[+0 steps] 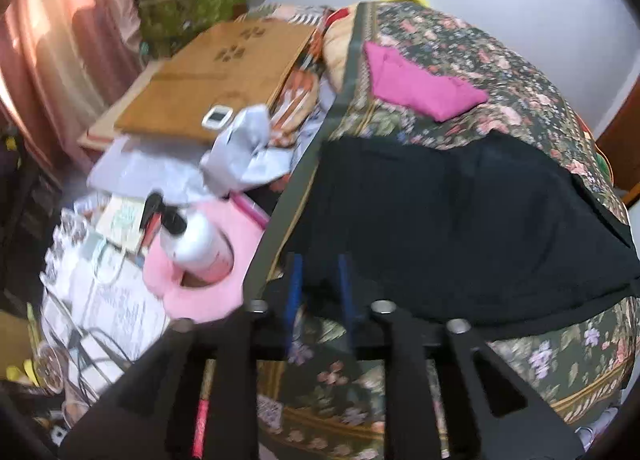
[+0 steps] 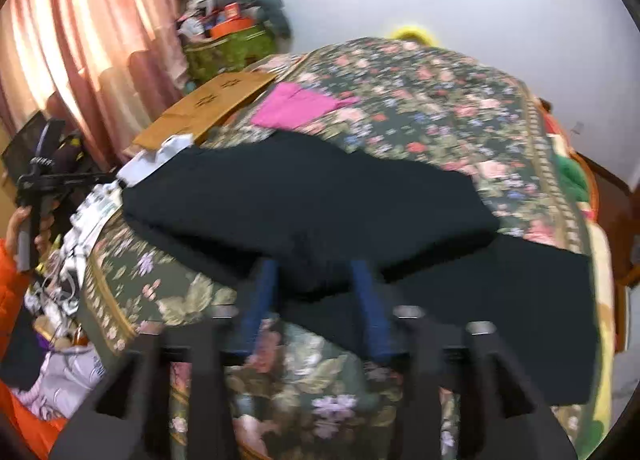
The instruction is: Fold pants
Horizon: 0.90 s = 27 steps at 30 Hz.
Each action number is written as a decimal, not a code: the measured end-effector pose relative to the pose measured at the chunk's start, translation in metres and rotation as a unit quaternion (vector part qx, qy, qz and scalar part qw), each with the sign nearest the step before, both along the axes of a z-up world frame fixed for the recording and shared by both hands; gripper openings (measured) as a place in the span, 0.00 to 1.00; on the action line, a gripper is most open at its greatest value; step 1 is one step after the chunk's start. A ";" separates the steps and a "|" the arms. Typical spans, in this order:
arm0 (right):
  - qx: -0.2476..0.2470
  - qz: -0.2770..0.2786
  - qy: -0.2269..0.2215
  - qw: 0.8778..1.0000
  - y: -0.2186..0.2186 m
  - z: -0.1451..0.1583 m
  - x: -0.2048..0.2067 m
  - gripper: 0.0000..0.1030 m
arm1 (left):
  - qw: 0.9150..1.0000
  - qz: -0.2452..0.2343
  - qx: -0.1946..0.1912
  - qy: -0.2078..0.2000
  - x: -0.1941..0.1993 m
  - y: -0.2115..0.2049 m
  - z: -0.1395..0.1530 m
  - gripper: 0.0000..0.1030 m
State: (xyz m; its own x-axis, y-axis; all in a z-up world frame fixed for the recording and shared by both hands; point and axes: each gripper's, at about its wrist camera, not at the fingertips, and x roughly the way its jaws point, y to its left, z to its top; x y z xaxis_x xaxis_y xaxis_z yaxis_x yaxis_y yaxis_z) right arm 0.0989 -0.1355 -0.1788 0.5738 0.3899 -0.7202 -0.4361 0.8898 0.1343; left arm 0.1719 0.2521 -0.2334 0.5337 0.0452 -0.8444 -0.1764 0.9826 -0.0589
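The black pants [image 2: 304,200] lie doubled over near the bed's [image 2: 420,92] front edge, so both grippers [image 1: 318,280] [image 2: 316,280] stand spread, gripping nothing.

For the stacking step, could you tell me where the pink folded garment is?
The pink garment lies on the floral bedspread, beyond the black pants, near the brown board on its left.
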 end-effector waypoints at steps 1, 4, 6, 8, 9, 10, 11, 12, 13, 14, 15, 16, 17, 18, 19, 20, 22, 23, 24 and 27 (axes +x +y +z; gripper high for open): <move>0.009 -0.005 -0.006 1.000 -0.005 0.004 0.001 0.52 | 1.000 -0.005 0.004 -0.009 0.002 -0.007 0.007 0.41; 0.035 -0.028 -0.007 0.999 -0.020 0.016 0.009 0.62 | 0.999 -0.017 0.008 -0.031 0.009 -0.024 0.024 0.67; 0.044 -0.045 -0.017 0.998 -0.028 0.021 0.017 0.66 | 0.999 -0.028 0.009 -0.042 0.014 -0.036 0.034 0.71; 0.039 -0.051 -0.022 0.998 -0.031 0.025 0.027 0.69 | 0.998 -0.039 0.004 -0.049 0.021 -0.048 0.043 0.80; 0.036 -0.052 -0.022 0.998 -0.032 0.026 0.032 0.69 | 0.998 -0.042 0.001 -0.056 0.025 -0.055 0.047 0.85; 0.034 -0.049 -0.022 0.998 -0.033 0.026 0.040 0.69 | 0.997 -0.045 -0.001 -0.061 0.028 -0.060 0.050 0.87; 0.032 -0.047 -0.020 0.998 -0.034 0.026 0.046 0.69 | 0.997 -0.048 0.000 -0.067 0.032 -0.067 0.054 0.89; 0.032 -0.044 -0.019 0.998 -0.035 0.025 0.052 0.69 | 0.996 -0.051 0.002 -0.070 0.036 -0.074 0.056 0.91; 0.033 -0.040 -0.017 0.999 -0.036 0.024 0.057 0.69 | 0.996 -0.053 0.005 -0.073 0.040 -0.079 0.058 0.91; 0.035 -0.035 -0.013 0.999 -0.036 0.023 0.064 0.69 | 0.995 -0.057 0.007 -0.076 0.045 -0.086 0.059 0.92; 0.035 -0.031 -0.009 0.999 -0.036 0.021 0.070 0.69 | 0.995 -0.059 0.008 -0.077 0.048 -0.090 0.060 0.92; 0.036 -0.027 -0.004 0.999 -0.035 0.019 0.078 0.69 | 0.995 -0.063 0.008 -0.078 0.053 -0.096 0.060 0.92; 0.036 -0.022 0.001 0.999 -0.035 0.017 0.084 0.69 | 0.995 -0.065 0.007 -0.077 0.057 -0.101 0.060 0.93; 0.036 -0.018 0.005 0.999 -0.033 0.015 0.089 0.69 | 0.995 -0.068 0.005 -0.075 0.062 -0.107 0.058 0.93; 0.034 -0.014 0.009 0.999 -0.031 0.012 0.096 0.69 | 0.995 -0.069 0.004 -0.073 0.066 -0.112 0.057 0.93; 0.032 -0.009 0.015 0.999 -0.028 0.010 0.103 0.69 | 0.995 -0.070 0.002 -0.071 0.070 -0.115 0.055 0.93; 0.034 0.004 0.027 0.999 -0.022 0.005 0.115 0.69 | 0.995 -0.075 0.001 -0.064 0.079 -0.124 0.050 0.93; 0.034 0.010 0.035 0.999 -0.018 0.001 0.122 0.69 | 0.995 -0.077 0.002 -0.061 0.083 -0.128 0.047 0.93; 0.033 0.015 0.042 0.998 -0.015 -0.002 0.128 0.69 | 0.995 -0.080 0.007 -0.057 0.088 -0.133 0.043 0.93; 0.029 0.031 0.058 0.997 -0.002 -0.014 0.144 0.69 | 0.995 -0.091 0.011 -0.045 0.097 -0.143 0.033 0.93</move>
